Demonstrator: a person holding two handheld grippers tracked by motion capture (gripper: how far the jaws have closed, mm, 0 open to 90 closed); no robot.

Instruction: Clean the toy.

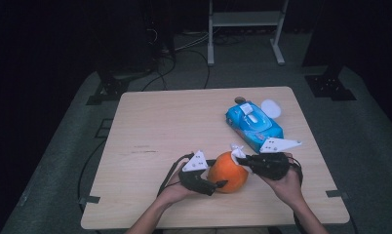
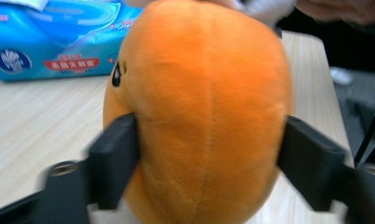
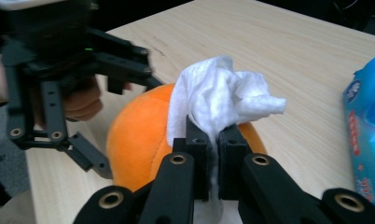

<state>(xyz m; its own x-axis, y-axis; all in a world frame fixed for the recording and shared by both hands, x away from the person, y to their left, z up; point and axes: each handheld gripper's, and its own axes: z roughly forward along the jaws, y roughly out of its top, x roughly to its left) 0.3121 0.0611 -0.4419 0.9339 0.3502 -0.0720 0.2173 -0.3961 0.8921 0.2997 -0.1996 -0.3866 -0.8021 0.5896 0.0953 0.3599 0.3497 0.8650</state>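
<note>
While the high view looks down on the table (image 1: 150,126), the orange plush toy (image 1: 228,171) sits near its front edge, between the two hands. The left claw (image 1: 218,185) comes in low from the left with its jaws around the toy's near side, the hand (image 1: 177,187) resting on the table. The right claw (image 1: 239,157) lies over the toy's top with a white wipe (image 1: 237,150) at its tip, its hand (image 1: 286,183) angled inward. A blue wet-wipe pack (image 1: 254,125) lies behind, well apart.

From the left gripper view, the left claw (image 2: 209,158) brackets the plush toy (image 2: 199,107), both jaws pressing its sides and denting the fabric, so it grips the toy.

From the right gripper view, the right claw (image 3: 213,144) is clamped tight on the crumpled wipe (image 3: 218,93), which bunches above the jaws and rests against the toy (image 3: 139,135).

The risk, as I judge it: the toy is soft and round, so a hard wiping stroke could squeeze it out of the left jaws or roll it toward the table edge. The wipe is pinched by a small fold and could drag free on the plush.
</note>
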